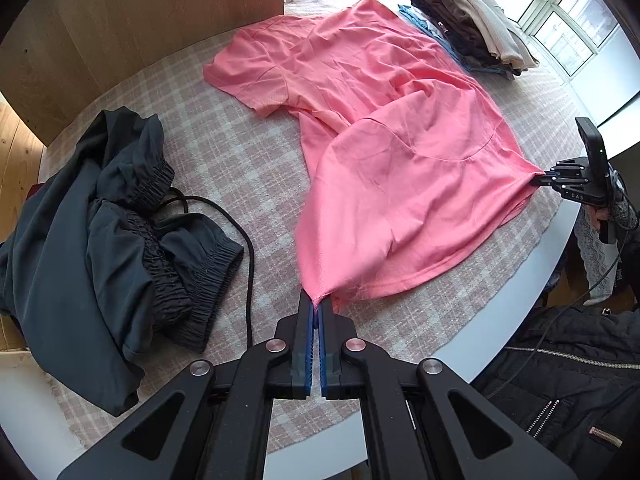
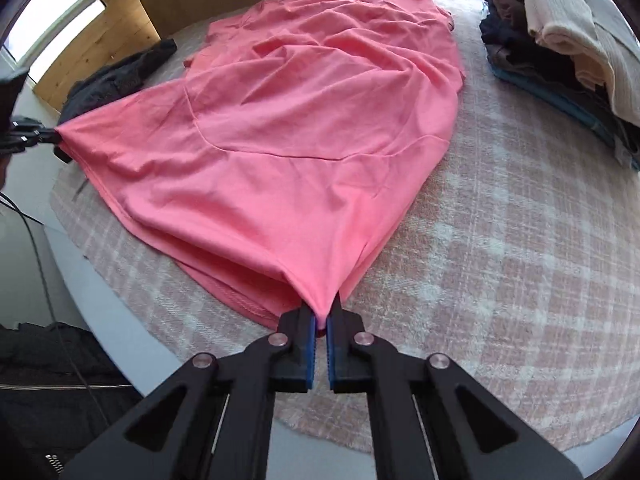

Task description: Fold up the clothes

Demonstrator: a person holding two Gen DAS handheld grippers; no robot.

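Each hand-held gripper, left (image 1: 319, 306) and right (image 2: 322, 316), is clamped on a near corner of the pink shirt (image 1: 384, 120) on the surface (image 1: 224, 160).

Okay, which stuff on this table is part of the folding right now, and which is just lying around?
In use: pink T-shirt, pinched at two corners by left gripper and right gripper.
Lying about: dark trousers, folded clothes stack, black cable, checked cloth.

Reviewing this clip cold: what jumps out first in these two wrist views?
The pink T-shirt dominates, spread across the checked cloth in the middle. The left gripper and right gripper are each shut on a corner of its near hem, pulling it taut between them. A crumpled dark garment lies to its left, and a stack of folded clothes sits at the far right by the window.
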